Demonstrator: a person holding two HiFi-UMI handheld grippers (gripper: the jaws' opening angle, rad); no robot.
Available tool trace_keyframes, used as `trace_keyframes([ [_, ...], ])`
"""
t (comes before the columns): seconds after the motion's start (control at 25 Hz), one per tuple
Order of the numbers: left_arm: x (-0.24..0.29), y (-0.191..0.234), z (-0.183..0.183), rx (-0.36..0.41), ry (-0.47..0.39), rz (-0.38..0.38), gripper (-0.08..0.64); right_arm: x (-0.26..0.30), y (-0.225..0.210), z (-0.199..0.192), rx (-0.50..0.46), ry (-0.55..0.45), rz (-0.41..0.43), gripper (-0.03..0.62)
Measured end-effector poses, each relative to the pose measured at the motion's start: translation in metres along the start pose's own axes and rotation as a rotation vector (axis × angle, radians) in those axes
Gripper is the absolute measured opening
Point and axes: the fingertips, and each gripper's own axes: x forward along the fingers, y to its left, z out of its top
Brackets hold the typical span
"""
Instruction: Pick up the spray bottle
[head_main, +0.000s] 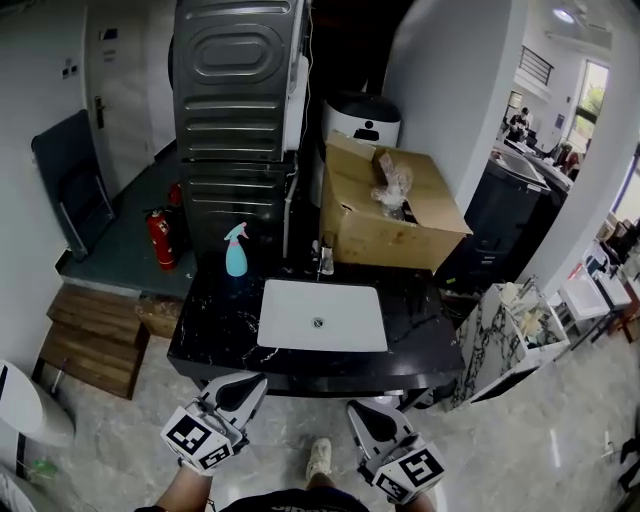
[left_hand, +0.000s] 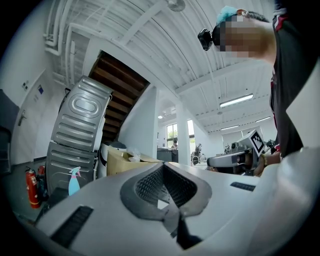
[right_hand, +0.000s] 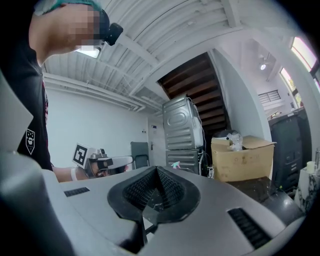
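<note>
The left hand-held gripper (head_main: 250, 385) and the right hand-held gripper (head_main: 362, 415) are hovering with jaws pressed together, gripping nothing, at the front edge of the black counter (head_main: 215, 325). The blue spray bottle (head_main: 236, 250) is standing upright at the counter's back left, beside the white sink (head_main: 322, 316), well apart from both

Turquoise spray bottle (head_main: 236, 252) with a paler trigger head, standing upright, at the back left corner of the black marble counter (head_main: 215, 322), left of the white sink (head_main: 300, 322), untouched
</note>
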Motion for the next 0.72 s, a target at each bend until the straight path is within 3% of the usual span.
trace_keyframes([
  [0.4, 0.107, 0.064, 0.0, 0.025, -0.013, 0.029, 0.015, 0.081, -0.109, 0.016, 0.003, -0.022, 0.073, 0.037],
  [0.72, 0.203, 0.097, 0.006, 0.093, -0.006, 0.036, 0.015, 0.122, -0.205, 0.035, 0.001, -0.044, 0.112, 0.037],
])
